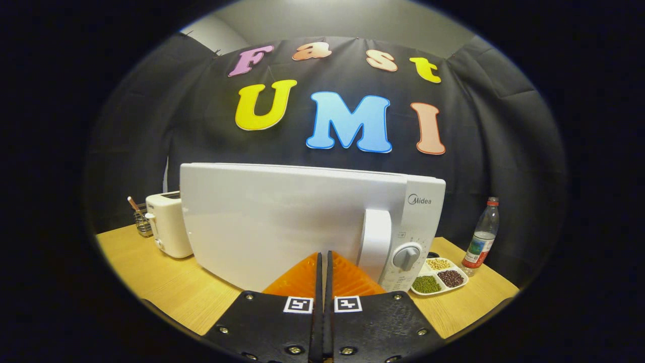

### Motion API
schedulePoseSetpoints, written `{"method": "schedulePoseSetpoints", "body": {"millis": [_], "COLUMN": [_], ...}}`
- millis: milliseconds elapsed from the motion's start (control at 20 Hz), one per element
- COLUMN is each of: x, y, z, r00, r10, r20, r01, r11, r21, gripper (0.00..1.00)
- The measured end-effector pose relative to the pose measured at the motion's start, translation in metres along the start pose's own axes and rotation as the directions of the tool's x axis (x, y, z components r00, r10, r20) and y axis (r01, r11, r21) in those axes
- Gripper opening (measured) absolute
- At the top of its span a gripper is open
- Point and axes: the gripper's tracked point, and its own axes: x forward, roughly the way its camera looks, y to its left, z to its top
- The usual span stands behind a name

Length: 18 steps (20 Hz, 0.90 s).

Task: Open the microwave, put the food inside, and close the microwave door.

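- Gripper [323, 255]: the two fingers are pressed together with only a thin slit between them and nothing held; their tips lie directly before the lower front of the microwave door.
- Microwave [302, 222]: white, standing on the wooden table [166, 282]; the door [272, 222] looks closed or very nearly so. The vertical door handle [375, 244] sits just beyond the fingertips and slightly to their right; contact cannot be determined.
- Control panel: a round dial knob [406, 256] is to the right of the handle.
- Food: a white divided tray [438, 276] with three compartments of beans (pale, green, dark red) rests on the table beside the microwave's right side, outside it.
- Plastic bottle [482, 237]: upright, red cap, just beyond the tray.
- White toaster [169, 224]: left of the microwave, with a wire utensil holder [142, 222] behind it.
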Motion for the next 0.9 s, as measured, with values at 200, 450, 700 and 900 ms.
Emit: {"method": "schedulePoseSetpoints", "body": {"millis": [200, 450, 700, 900], "x": [0.025, 0.031, 0.003, -0.050], "y": [-0.004, -0.007, 0.008, 0.004], "z": [-0.001, -0.005, -0.021, -0.005], "r00": [0.999, 0.999, 0.997, 0.994], "r10": [-0.050, -0.049, 0.042, 0.096], "r20": [0.020, 0.009, -0.062, -0.053], "r01": [0.051, 0.050, -0.041, -0.093], "r11": [0.998, 0.997, 0.999, 0.994], "r21": [-0.045, -0.052, 0.013, 0.057], "gripper": [0.01, 0.01, 0.01, 0.01]}}
